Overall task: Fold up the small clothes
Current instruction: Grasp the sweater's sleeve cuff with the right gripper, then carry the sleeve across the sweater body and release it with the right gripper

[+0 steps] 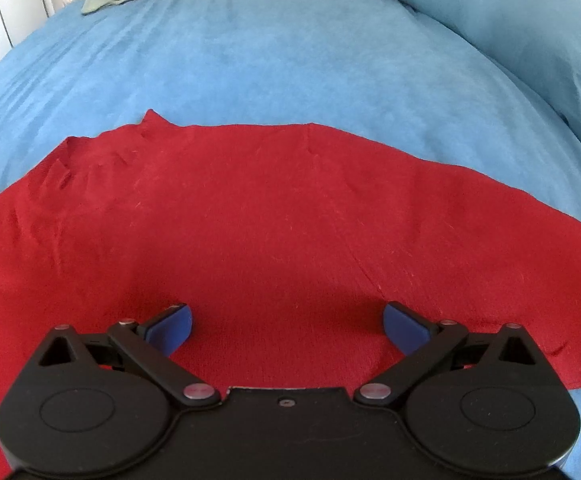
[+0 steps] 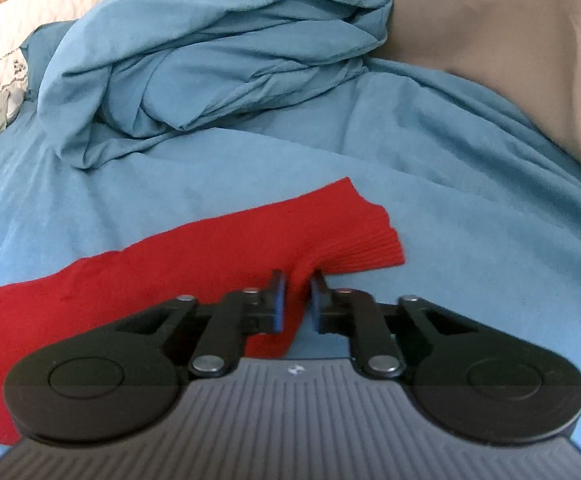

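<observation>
Red knit garment (image 1: pixel 274 232) lay spread flat on the bed's blue sheet (image 1: pixel 250 64), ribbed cuff end (image 2: pixel 354 240) toward the right. Right gripper (image 2: pixel 299 300): jaws pinching a ridge of red cloth near that cuff. Left gripper (image 1: pixel 286 324): jaws spread wide, low over the cloth, holding nothing. Probably the start of a first fold; next, closing the left jaws on an edge, then lifting both ends evenly across.

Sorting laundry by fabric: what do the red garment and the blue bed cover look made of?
Red garment: seemingly a matte knit, with ribbing at the end near the right tongs. Blue bed cover: seemingly soft, matte, brushed or suede-like woven fabric with a faint nap; exact fibre can't be told.
</observation>
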Tool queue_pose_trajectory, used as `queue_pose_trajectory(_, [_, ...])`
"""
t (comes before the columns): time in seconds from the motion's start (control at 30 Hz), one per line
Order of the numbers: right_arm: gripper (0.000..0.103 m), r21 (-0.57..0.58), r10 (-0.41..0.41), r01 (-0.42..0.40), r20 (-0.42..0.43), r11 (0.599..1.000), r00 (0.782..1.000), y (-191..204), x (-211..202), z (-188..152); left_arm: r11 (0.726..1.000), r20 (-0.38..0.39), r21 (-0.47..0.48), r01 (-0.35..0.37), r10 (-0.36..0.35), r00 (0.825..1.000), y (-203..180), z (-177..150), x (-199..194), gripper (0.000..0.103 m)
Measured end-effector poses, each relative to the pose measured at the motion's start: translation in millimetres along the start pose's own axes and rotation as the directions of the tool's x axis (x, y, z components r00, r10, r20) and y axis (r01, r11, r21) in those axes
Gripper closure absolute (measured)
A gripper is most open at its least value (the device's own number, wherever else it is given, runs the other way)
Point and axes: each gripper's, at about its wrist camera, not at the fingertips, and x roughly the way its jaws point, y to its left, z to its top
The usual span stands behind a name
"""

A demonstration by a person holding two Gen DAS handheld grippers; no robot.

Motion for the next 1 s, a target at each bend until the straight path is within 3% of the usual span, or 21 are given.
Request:
queue_pose_trajectory(0.13, [0.080,-0.017,0.040,-0.040,0.014,0.999,0.999,13.4,-12.1,11.4,1.000,-0.021,0.006,0.019,-0.019,1.000,7.9,5.6,-3.0,0.000])
queue_pose_trajectory(0.3, [0.081,-0.080,0.162,-0.157,0.064,0.984,0.985,63.9,-44.6,34.6,0.999,0.005,-0.035,0.019,-0.019,1.000,34.5,18.1,-27.4,0.000])
queue_pose_trajectory(0.43, [0.081,-0.158,0.324,-0.308,0.088,0.938,0.942,133.0,-80.9,51.0,0.996,0.047,-0.086,0.008,-0.004,0.999,86.6,28.0,-59.4,0.000])
queue_pose_trajectory(0.5, [0.081,-0.198,0.423,-0.400,0.092,0.895,0.901,176.6,-103.6,54.2,0.995,0.073,-0.098,-0.026,0.033,0.997,118.0,30.6,-77.1,0.000])
queue_pose_trajectory(0.57, [0.081,-0.251,0.516,-0.484,0.081,0.838,0.853,221.6,-125.7,52.0,0.991,0.087,-0.117,-0.064,0.075,0.993,151.7,29.8,-92.2,0.000])
queue_pose_trajectory(0.67, [0.081,-0.385,0.658,-0.598,0.035,0.703,0.752,293.3,-157.1,29.5,0.982,0.101,-0.150,-0.116,0.132,0.986,197.9,20.3,-107.7,0.000])
queue_pose_trajectory(0.77, [0.081,-0.471,0.757,-0.687,-0.058,0.554,0.651,360.3,-181.2,-17.9,0.966,0.096,-0.184,-0.179,0.199,0.975,238.9,0.7,-115.3,0.000])
queue_pose_trajectory(0.83, [0.081,-0.505,0.787,-0.726,-0.138,0.466,0.601,396.9,-190.1,-58.3,0.956,0.081,-0.226,-0.189,0.211,0.974,260.2,-13.8,-115.4,0.000])
queue_pose_trajectory(0.9, [0.081,-0.572,0.788,-0.730,-0.219,0.374,0.575,427.8,-195.8,-107.6,0.948,0.065,-0.276,-0.160,0.184,0.981,280.1,-28.4,-112.5,0.000])
queue_pose_trajectory(1.0, [0.082,-0.656,0.748,-0.706,-0.321,0.267,0.582,453.6,-198.9,-173.8,0.942,0.045,-0.306,-0.140,0.161,0.986,296.6,-49.5,-107.4,0.000])
